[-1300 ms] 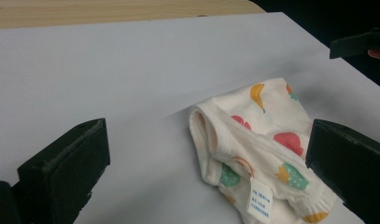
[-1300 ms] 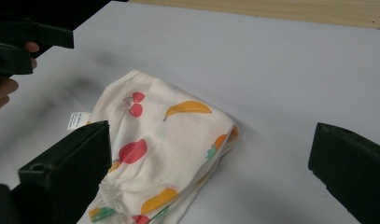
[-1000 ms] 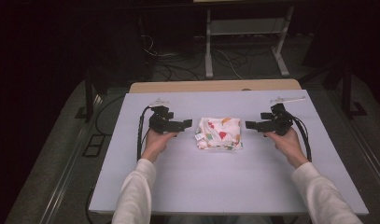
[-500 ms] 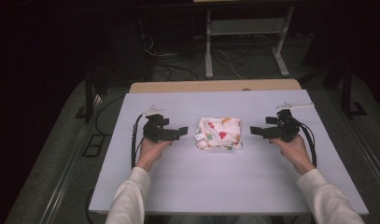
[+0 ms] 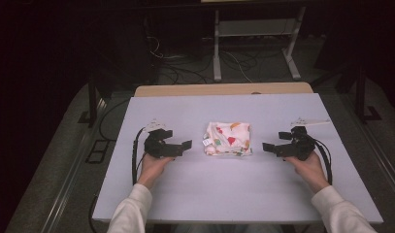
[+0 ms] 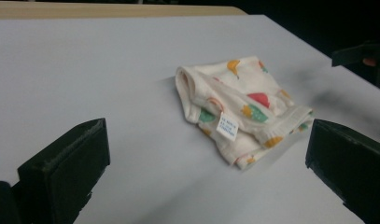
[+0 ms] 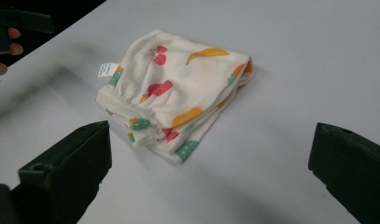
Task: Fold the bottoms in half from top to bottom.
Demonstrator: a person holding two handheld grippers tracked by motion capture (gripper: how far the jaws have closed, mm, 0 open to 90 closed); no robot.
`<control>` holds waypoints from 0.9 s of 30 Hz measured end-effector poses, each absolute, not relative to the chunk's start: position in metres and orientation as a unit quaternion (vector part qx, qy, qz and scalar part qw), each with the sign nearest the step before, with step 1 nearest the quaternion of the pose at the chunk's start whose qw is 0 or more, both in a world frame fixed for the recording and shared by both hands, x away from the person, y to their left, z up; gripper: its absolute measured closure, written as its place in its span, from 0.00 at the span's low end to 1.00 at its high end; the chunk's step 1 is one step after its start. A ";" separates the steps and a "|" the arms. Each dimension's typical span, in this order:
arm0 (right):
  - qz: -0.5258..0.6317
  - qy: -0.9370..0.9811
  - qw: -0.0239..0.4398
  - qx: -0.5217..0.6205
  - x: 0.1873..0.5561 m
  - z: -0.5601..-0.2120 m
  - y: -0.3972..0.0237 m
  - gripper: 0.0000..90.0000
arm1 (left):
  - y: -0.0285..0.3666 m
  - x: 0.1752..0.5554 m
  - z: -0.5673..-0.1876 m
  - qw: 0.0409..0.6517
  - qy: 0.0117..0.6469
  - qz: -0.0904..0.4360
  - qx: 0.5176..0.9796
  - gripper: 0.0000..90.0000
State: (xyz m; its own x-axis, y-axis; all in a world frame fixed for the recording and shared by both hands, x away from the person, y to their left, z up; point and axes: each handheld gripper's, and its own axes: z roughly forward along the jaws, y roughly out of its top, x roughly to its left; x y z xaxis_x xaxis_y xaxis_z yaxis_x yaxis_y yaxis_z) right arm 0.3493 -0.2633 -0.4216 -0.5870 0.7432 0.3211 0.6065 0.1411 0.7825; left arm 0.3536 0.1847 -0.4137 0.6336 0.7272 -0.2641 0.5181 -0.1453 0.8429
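From above, I keep my left gripper (image 5: pixel 178 147) and right gripper (image 5: pixel 272 148) flanking the folded garment (image 5: pixel 228 139), both apart from it. Each gripper view shows wide jaws, with the garment ahead between them, ready for approach.

White long sleeves (image 5: pixel 132 213); black tongs (image 5: pixel 188 144) with blocky jaws trail looping black cables (image 5: pixel 135 153).

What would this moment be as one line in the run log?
left gripper: open, left of cloth | right gripper: open, right of cloth | cloth: folded, mid-table, untouched | table
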 end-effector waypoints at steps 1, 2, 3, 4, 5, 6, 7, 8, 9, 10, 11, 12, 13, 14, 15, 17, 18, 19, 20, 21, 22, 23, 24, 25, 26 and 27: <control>0.477 0.753 0.072 0.448 0.347 -0.422 -0.264 0.00 | 0.186 0.352 -0.414 0.504 0.415 0.106 0.750 0.00; 0.477 0.752 0.072 0.448 0.345 -0.422 -0.264 0.00 | 0.187 0.350 -0.415 0.505 0.415 0.106 0.749 0.00; 0.479 0.753 0.072 0.447 0.342 -0.422 -0.264 0.00 | 0.188 0.348 -0.415 0.508 0.414 0.106 0.748 0.00; 0.479 0.753 0.073 0.444 0.340 -0.422 -0.264 0.00 | 0.189 0.346 -0.415 0.509 0.416 0.106 0.746 0.00; 0.481 0.754 0.076 0.442 0.337 -0.421 -0.264 0.00 | 0.190 0.344 -0.415 0.512 0.415 0.109 0.744 0.00; 0.483 0.754 0.078 0.439 0.334 -0.421 -0.264 0.00 | 0.191 0.341 -0.415 0.514 0.413 0.111 0.744 0.00; 0.483 0.754 0.079 0.438 0.332 -0.421 -0.264 0.00 | 0.192 0.338 -0.416 0.516 0.412 0.113 0.742 0.00; 0.484 0.754 0.079 0.437 0.329 -0.420 -0.264 0.00 | 0.193 0.335 -0.418 0.516 0.411 0.118 0.742 0.00; 0.486 0.753 0.082 0.436 0.327 -0.421 -0.264 0.00 | 0.193 0.332 -0.419 0.514 0.412 0.119 0.743 0.00; 0.487 0.752 0.084 0.436 0.324 -0.421 -0.264 0.00 | 0.194 0.330 -0.420 0.515 0.411 0.120 0.742 0.00; 0.487 0.752 0.084 0.436 0.322 -0.422 -0.265 0.00 | 0.195 0.327 -0.421 0.516 0.410 0.119 0.742 0.00; 0.486 0.753 0.084 0.435 0.320 -0.422 -0.265 0.00 | 0.196 0.325 -0.420 0.515 0.408 0.121 0.744 0.00; 0.486 0.753 0.082 0.435 0.318 -0.423 -0.265 0.00 | 0.196 0.322 -0.419 0.517 0.406 0.123 0.744 0.00; 0.487 0.753 0.081 0.434 0.317 -0.423 -0.265 0.00 | 0.197 0.320 -0.418 0.519 0.402 0.124 0.744 0.00; 0.488 0.753 0.077 0.434 0.315 -0.424 -0.266 0.00 | 0.198 0.317 -0.417 0.521 0.400 0.126 0.743 0.00; 0.490 0.752 0.080 0.433 0.310 -0.425 -0.267 0.00 | 0.200 0.312 -0.416 0.526 0.397 0.128 0.741 0.00; 0.490 0.752 0.085 0.433 0.307 -0.425 -0.268 0.00 | 0.201 0.309 -0.416 0.528 0.395 0.130 0.741 0.00; 0.489 0.753 0.088 0.432 0.305 -0.426 -0.268 0.00 | 0.202 0.307 -0.417 0.526 0.395 0.133 0.741 0.00; 0.488 0.754 0.088 0.431 0.304 -0.427 -0.269 0.00 | 0.203 0.305 -0.419 0.528 0.397 0.132 0.739 0.00; 0.485 0.756 0.086 0.431 0.302 -0.428 -0.270 0.00 | 0.204 0.303 -0.420 0.527 0.397 0.131 0.740 0.00; 0.480 0.759 0.085 0.432 0.301 -0.429 -0.270 0.00 | 0.205 0.301 -0.420 0.527 0.398 0.129 0.740 0.00; 0.479 0.759 0.086 0.432 0.300 -0.430 -0.271 0.00 | 0.206 0.298 -0.421 0.527 0.397 0.128 0.740 0.00; 0.477 0.759 0.086 0.435 0.299 -0.431 -0.272 0.00 | 0.206 0.296 -0.421 0.527 0.395 0.128 0.742 0.00; 0.477 0.758 0.085 0.436 0.297 -0.431 -0.272 0.00 | 0.206 0.294 -0.421 0.527 0.392 0.127 0.743 0.00; 0.478 0.758 0.085 0.435 0.296 -0.431 -0.273 0.00 | 0.207 0.293 -0.422 0.525 0.388 0.129 0.746 0.00; 0.478 0.758 0.086 0.435 0.295 -0.432 -0.273 0.00 | 0.207 0.291 -0.423 0.521 0.387 0.132 0.749 0.00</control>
